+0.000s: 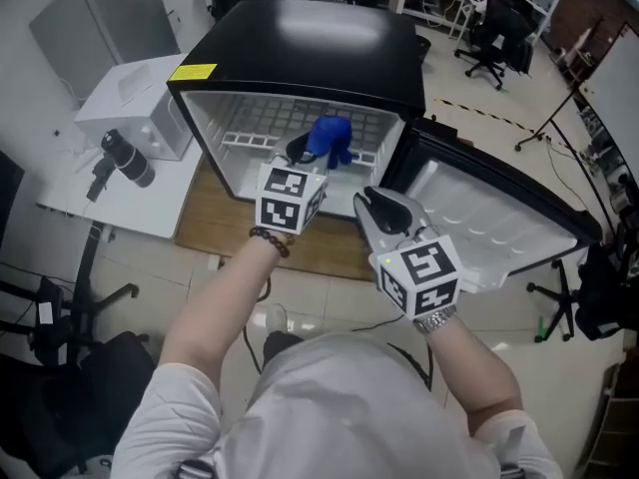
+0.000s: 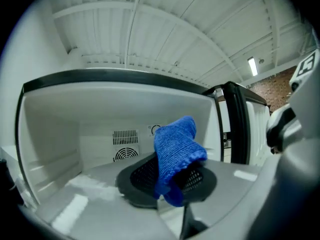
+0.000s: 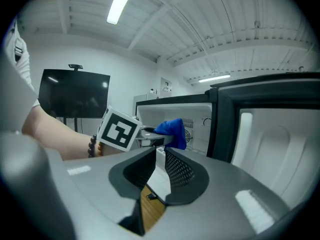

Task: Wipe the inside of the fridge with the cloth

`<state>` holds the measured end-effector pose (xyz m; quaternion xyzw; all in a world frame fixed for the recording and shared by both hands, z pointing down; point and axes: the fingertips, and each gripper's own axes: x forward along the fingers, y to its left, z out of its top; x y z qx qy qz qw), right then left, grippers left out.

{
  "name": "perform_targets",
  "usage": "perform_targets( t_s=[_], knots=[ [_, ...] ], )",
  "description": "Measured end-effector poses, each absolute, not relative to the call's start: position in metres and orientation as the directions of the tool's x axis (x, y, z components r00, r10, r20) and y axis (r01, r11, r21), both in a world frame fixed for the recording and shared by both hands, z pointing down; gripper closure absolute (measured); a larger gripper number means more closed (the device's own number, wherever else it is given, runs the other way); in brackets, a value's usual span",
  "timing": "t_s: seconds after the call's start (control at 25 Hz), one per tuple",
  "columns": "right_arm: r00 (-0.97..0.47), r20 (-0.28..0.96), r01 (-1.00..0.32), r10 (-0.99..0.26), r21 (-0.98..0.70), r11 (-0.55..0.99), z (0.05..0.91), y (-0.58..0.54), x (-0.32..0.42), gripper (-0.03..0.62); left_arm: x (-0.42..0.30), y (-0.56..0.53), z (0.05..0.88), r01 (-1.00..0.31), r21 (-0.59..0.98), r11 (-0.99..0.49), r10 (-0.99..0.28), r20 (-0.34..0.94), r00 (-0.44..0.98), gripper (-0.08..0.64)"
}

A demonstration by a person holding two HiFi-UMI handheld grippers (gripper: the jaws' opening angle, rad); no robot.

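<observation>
Fingers, left: the dark mesh-faced fingers (image 2: 140, 176) of my left gripper (image 2: 167, 181) are pinching the blue knitted cloth (image 2: 175, 146) by its lower fold, and most of it stands up above them.
Fingers, right: on my right gripper (image 3: 159, 166) they stand a little apart with nothing between them. It hangs outside the cavity, near the door.
Fridge: black compact fridge (image 1: 300, 48) with a white lining, open towards me.
Door: white-lined fridge door (image 1: 499, 228), swung wide to my right.
Shelf: white wire shelf (image 1: 250, 118) across the cavity, behind the cloth.
Cloth position: at the mouth of the cavity, over the shelf's front edge. I read it as not pressed on any inner surface, though I cannot be sure from above.
Stage: I judge the first wiping stroke is not yet made.
Risk, snag: knit dragged over wire could catch and pull out of so small a pinch.
Risk, scrape: with the cloth standing upward, bare fingertips may rub the lining instead unless I tilt the wrist.
Risk, door: my idle right gripper could knock the door onto the working arm.
</observation>
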<state>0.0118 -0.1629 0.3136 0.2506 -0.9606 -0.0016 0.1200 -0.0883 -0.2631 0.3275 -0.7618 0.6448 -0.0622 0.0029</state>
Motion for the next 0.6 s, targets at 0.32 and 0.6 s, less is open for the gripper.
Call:
perform_targets(
  t_s=[0.32,0.6],
  knots=[
    [-0.862,0.241,-0.437,-0.446,0.093,0.895,0.322,-0.161,-0.012,0.491,-0.087,-0.200,0.328,-0.946,-0.122,-0.299,-0.953,0.096,0.289,0.488],
    [-0.912,0.251,-0.313,-0.326,0.092,0.945,0.344,-0.152,-0.039,0.431,-0.081,-0.163,0.349,-0.902,-0.115,-0.416,-0.905,0.152,0.398,0.486]
  ],
)
